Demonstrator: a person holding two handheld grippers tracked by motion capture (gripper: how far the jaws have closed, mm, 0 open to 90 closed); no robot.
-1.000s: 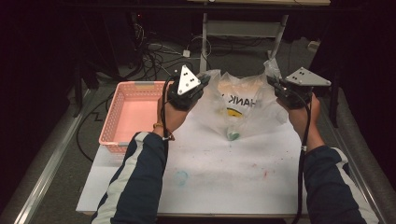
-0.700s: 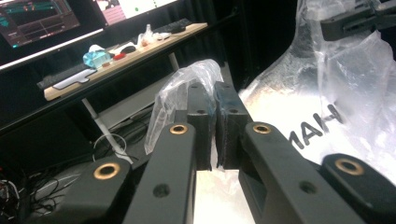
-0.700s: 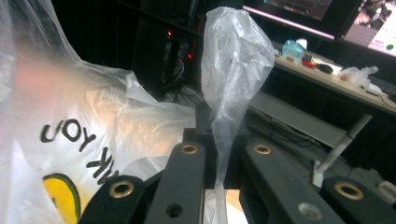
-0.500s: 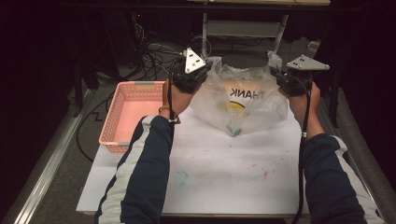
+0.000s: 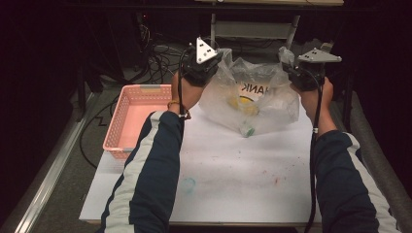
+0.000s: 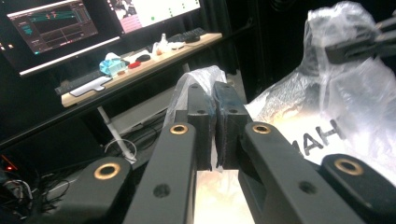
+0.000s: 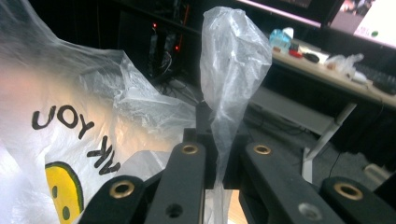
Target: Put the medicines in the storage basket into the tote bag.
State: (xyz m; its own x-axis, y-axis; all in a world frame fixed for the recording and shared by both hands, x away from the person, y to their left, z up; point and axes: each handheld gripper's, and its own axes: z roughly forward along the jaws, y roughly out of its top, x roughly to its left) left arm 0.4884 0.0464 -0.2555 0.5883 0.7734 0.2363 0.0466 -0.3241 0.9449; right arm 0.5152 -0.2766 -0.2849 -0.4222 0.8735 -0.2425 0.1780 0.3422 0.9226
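Note:
A clear plastic bag printed with "THANK YOU" and a yellow smiley hangs between my two grippers above the far part of the white table. My left gripper is shut on the bag's left handle. My right gripper is shut on the bag's right handle, which sticks up between its jaws. The bag holds something yellow and a small green item near its bottom, which rests on or near the table.
A pink plastic basket sits at the table's left edge. Cables lie on the floor behind the table. A shelf with monitors, a keyboard and small items stands beyond. Faint paint stains mark the white tabletop.
Both grippers have moved farther from me and upward, lifting the bag by its handles and stretching it wider. The bag's body has risen and opened out.

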